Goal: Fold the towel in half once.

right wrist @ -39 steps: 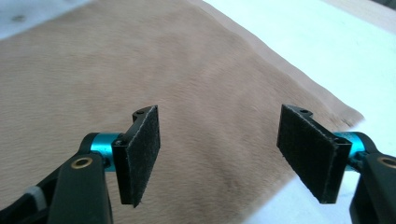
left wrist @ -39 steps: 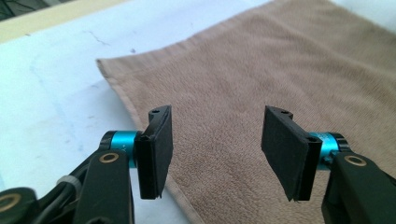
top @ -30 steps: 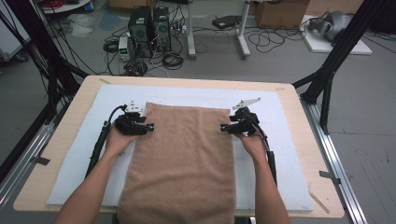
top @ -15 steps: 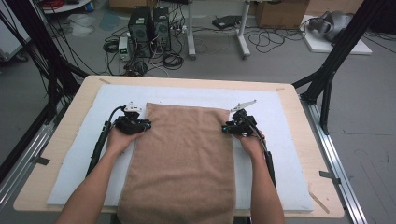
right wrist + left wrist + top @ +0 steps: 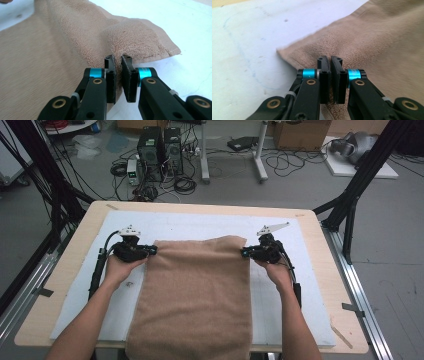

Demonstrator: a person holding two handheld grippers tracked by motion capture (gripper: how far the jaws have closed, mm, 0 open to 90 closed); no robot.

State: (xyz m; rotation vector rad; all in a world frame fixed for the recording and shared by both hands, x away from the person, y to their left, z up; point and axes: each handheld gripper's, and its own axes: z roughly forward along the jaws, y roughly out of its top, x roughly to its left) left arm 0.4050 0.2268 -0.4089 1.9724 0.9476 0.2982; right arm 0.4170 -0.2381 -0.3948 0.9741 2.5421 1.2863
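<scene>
A tan terry towel [image 5: 197, 292] lies spread down the middle of the white mat [image 5: 200, 226], its near end hanging over the table's front edge. My left gripper [image 5: 150, 250] is shut on the towel's far left corner; in the left gripper view the jaws pinch a fold of towel [image 5: 367, 37] at the gripper [image 5: 330, 60]. My right gripper [image 5: 245, 252] is shut on the far right corner, where the towel [image 5: 62, 50] bunches up between the jaws of the gripper [image 5: 118, 59]. Both corners are raised slightly off the mat.
The wooden table [image 5: 330, 265] has bare mat to the left and right of the towel and behind it. Black frame struts [image 5: 360, 180] rise at both far corners. Computers and cables [image 5: 160, 150] sit on the floor beyond the table.
Both grippers have shifted slightly toward the near side with the towel's far corners held; the towel's far edge has come a little nearer with them.
</scene>
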